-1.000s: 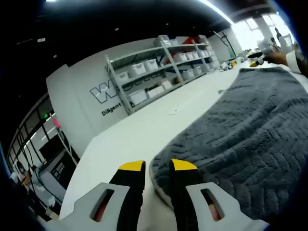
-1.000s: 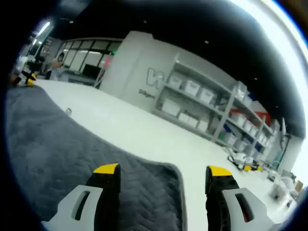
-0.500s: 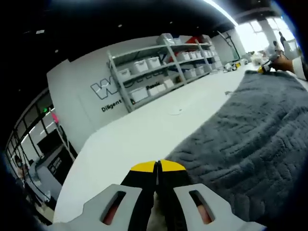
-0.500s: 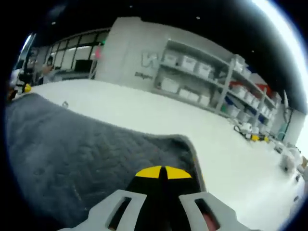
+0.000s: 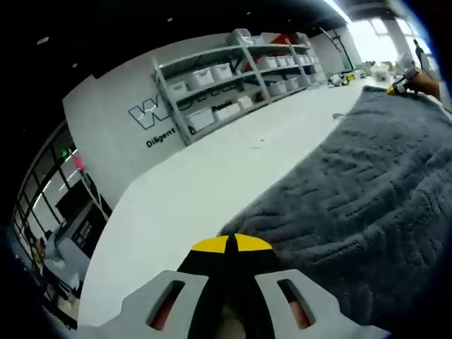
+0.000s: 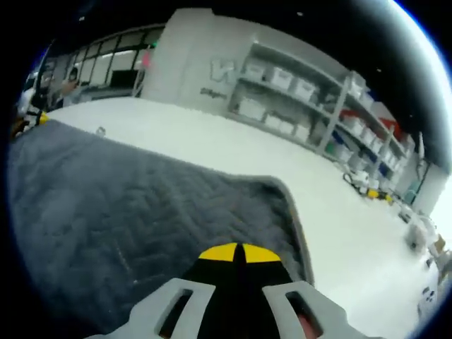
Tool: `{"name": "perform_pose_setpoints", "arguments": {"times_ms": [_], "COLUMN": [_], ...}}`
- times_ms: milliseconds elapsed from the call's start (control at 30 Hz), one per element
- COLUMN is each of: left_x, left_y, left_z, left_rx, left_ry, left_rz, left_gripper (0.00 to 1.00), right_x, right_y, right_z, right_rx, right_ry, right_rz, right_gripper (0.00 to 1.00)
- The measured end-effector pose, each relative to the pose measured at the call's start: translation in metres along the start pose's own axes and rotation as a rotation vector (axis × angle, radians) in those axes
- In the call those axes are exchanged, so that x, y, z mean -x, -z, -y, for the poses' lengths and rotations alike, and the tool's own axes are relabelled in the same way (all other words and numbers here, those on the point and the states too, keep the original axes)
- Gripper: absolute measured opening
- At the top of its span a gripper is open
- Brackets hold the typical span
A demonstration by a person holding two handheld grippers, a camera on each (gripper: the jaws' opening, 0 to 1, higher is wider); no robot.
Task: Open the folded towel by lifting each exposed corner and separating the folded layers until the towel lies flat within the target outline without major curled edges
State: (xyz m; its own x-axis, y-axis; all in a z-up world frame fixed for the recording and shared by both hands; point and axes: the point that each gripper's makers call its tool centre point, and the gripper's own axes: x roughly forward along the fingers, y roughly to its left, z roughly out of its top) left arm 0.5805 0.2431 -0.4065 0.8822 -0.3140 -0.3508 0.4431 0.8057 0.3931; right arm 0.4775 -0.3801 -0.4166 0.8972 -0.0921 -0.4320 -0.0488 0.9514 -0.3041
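One grey herringbone-textured plush towel spread across broad white desk. Two claws, left claw and right claw, each pinched closed on towel edge. Behind: grey metal shelving stacked with white bins.

- The left gripper is showing black jaws capped with yellow tips.
- Pale grey moulded brackets with slotted cut-outs are flanking its jaws, reddish inside the slots.
- The right gripper is wearing the same black, yellow and grey.
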Motion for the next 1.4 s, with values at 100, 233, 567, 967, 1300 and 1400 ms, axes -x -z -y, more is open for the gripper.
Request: {"name": "perform_pose_setpoints", "arguments": {"times_ms": [100,233,567,967,1300,1400], "left_x": [-0.002,-0.005,0.061,0.164,0.205,0.209], "left_y": [0.0,-0.001,-0.035,-0.018,0.018,0.025], "left_z": [-0.004,-0.006,0.018,0.102,0.148,0.16], "left_rx": [-0.025,-0.094,0.198,0.254,0.288,0.275], "left_ry": [-0.019,-0.037,0.132,0.171,0.17,0.157], "left_rz": [0.002,0.008,0.088,0.021,-0.06,-0.075], "left_gripper": [0.0,0.0,0.01,0.0,0.0,0.0], "right_x": [0.002,0.013,0.08,0.105,0.119,0.121], "right_y": [0.001,0.002,0.013,0.048,0.073,0.075], "right_z": [-0.003,0.003,0.009,0.027,0.032,0.032], "right_rx": [0.006,0.099,0.05,0.016,0.002,0.078], "right_ry": [0.001,0.045,0.012,-0.086,-0.126,-0.149], "right_rz": [0.003,-0.014,0.096,0.053,0.046,0.019], "right_gripper": [0.0,0.0,0.0,0.0,0.0,0.0]}}
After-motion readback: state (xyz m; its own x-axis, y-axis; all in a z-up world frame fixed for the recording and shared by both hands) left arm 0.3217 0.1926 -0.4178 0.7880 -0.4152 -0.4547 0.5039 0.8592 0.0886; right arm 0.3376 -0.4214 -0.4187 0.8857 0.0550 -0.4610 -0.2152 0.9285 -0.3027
